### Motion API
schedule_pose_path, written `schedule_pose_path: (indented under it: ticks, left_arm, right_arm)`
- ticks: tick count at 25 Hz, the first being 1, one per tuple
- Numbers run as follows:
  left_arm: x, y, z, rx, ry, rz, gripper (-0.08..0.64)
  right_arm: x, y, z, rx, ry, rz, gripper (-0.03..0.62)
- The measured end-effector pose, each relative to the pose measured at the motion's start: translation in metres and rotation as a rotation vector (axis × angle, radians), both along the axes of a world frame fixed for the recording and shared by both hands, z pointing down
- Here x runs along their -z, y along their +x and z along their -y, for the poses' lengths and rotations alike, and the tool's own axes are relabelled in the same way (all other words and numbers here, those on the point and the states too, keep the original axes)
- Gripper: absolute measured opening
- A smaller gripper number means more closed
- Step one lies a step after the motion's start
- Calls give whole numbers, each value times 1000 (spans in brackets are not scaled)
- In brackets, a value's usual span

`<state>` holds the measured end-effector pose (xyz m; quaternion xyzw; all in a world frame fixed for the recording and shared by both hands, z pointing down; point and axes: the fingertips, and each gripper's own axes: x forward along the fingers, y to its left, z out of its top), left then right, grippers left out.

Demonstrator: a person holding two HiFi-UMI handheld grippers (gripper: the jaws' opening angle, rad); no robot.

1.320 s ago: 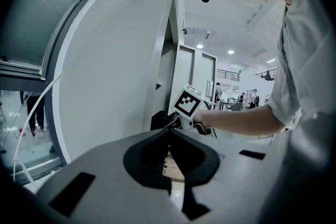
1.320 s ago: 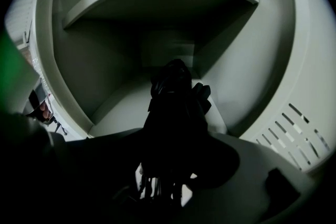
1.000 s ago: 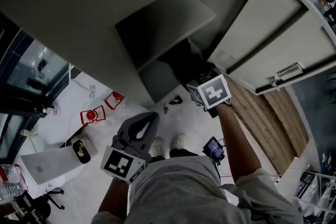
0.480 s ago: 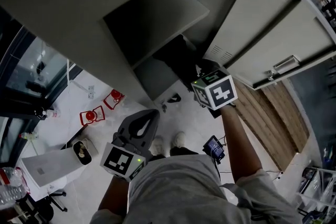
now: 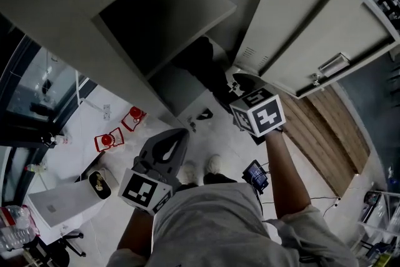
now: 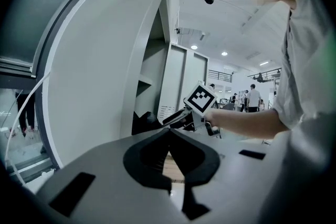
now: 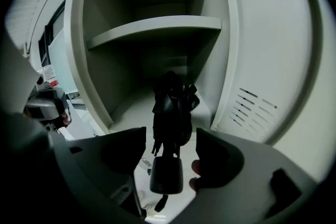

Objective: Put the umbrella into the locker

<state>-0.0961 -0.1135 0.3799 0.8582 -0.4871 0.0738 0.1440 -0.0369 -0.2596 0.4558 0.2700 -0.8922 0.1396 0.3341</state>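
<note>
Umbrella (image 7: 170, 105), black and folded, sits in the locker (image 7: 207, 55) under the shelf (image 7: 157, 26), with its handle (image 7: 166, 176) pointing out toward me. My right gripper (image 7: 170, 139) holds its jaws wide apart on either side of that handle, gripping nothing. My left gripper (image 6: 169, 132) is nearer me on the left, jaws pressed together and empty.

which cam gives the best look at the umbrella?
Right gripper view: the black folded umbrella fills the centre, handle between parted jaws, far end inside the locker. Head view shows only a dark mass; left gripper view, a dark sliver.
</note>
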Motion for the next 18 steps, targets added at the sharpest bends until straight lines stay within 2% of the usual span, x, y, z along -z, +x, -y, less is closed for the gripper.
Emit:
schedule_pose_path:
  ticks: [3, 18]
  left_arm:
    - [1, 3, -2, -1, 9, -22, 15]
    - [-1, 19, -17, -32, -7, -34, 15]
  right_arm:
    - [-4, 6, -11, -8, -2, 0, 275]
    - [-24, 39, -41, -31, -17, -51, 273]
